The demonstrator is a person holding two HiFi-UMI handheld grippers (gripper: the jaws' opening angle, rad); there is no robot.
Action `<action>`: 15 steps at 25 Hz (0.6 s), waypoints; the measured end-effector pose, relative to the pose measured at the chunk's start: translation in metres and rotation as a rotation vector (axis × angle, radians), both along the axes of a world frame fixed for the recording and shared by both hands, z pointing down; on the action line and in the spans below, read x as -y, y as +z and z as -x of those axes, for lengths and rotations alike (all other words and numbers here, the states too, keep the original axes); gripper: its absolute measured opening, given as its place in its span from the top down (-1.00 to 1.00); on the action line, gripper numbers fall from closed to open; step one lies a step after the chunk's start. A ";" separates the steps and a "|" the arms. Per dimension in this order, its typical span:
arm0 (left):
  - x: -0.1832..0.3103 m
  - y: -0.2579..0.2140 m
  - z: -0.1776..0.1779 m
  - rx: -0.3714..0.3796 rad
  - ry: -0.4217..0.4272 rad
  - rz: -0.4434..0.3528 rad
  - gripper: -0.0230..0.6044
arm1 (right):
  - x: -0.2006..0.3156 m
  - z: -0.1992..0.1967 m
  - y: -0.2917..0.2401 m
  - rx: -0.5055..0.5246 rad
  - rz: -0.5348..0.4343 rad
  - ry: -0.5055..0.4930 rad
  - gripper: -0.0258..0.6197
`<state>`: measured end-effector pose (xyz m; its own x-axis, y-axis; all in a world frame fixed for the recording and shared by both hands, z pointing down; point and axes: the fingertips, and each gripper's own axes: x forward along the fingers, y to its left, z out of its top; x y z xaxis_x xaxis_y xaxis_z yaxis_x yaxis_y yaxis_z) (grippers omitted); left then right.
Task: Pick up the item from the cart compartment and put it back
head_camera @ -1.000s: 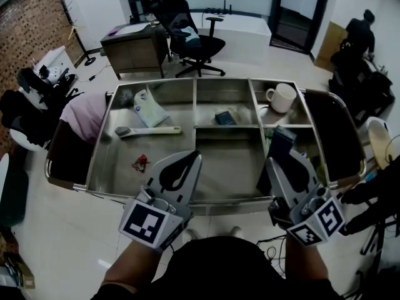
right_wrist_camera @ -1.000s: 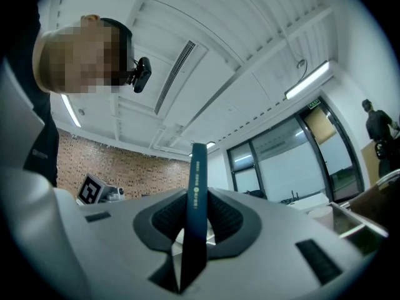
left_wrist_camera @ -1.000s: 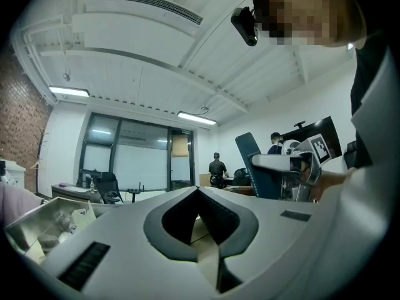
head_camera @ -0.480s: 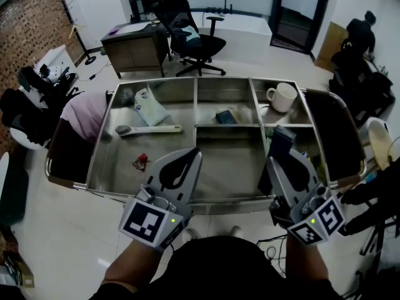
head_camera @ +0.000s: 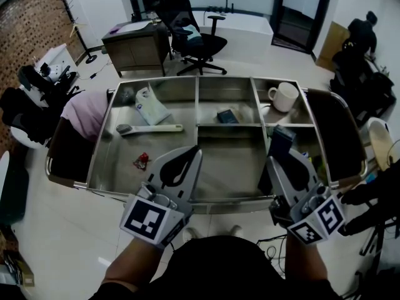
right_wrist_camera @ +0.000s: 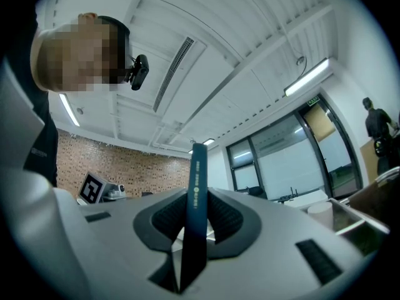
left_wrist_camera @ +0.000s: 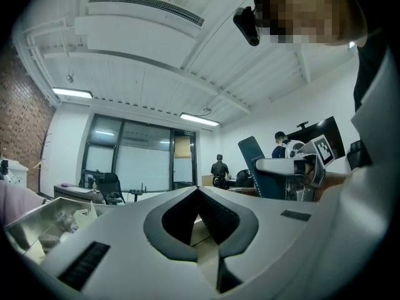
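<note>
Cart [head_camera: 125, 195]: metal, open top, split into several compartments; seen from above in the head view.

Right gripper [head_camera: 285, 161]: jaws part closed, pads clamped on both faces of a thin blue box [head_camera: 281, 140]. In the right gripper view the box shows edge-on, standing upright between the pads and sticking out past the jaw tips. In the head view it is lifted clear of the cart floor, held over the near right compartment.

Left gripper [head_camera: 186, 158]: jaws together, tips meeting, nothing between them. It hangs over the near edge of the cart, at the boundary between the big left compartment and the near middle one. It touches no item.

Other contents:
- Big left compartment: a white-handled brush [head_camera: 150, 129] lying flat; a plastic bag [head_camera: 150, 107] beyond it toward the far wall; a small red thing [head_camera: 141, 161] nearer the person, too small to identify.
- Far middle compartment: a small dark packet [head_camera: 226, 115], lying flat.
- Far right compartment: a white mug [head_camera: 283, 97], upright, handle to the left.

A pink cloth [head_camera: 84, 113] is draped at the left end of the cart.

Room beyond the cart: a black office chair [head_camera: 195, 39] and a desk [head_camera: 134, 47]. A person [head_camera: 361, 33] in dark clothes is at the far right, well apart from the cart.
</note>
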<state>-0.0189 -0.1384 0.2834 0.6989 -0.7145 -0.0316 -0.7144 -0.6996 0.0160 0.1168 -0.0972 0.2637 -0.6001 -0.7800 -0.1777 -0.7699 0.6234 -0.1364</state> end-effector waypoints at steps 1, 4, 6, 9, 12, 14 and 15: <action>0.001 0.001 0.000 0.000 0.000 0.001 0.93 | 0.002 0.000 0.001 -0.006 0.003 -0.001 0.62; 0.001 0.000 0.000 -0.002 -0.001 -0.003 0.93 | 0.008 0.002 0.000 -0.034 0.013 0.000 0.62; 0.002 0.000 0.000 -0.004 -0.003 -0.004 0.93 | 0.015 0.005 0.000 -0.066 0.032 -0.001 0.62; 0.003 -0.001 0.001 -0.006 -0.009 -0.003 0.93 | 0.029 0.013 0.003 -0.144 0.091 -0.012 0.62; 0.005 0.000 0.003 -0.007 -0.013 0.001 0.93 | 0.044 0.022 0.009 -0.234 0.157 -0.025 0.62; 0.005 0.000 0.003 -0.009 -0.015 0.003 0.93 | 0.054 0.028 0.012 -0.263 0.189 -0.044 0.62; 0.006 0.001 0.003 -0.010 -0.016 0.003 0.93 | 0.059 0.031 0.014 -0.273 0.204 -0.053 0.62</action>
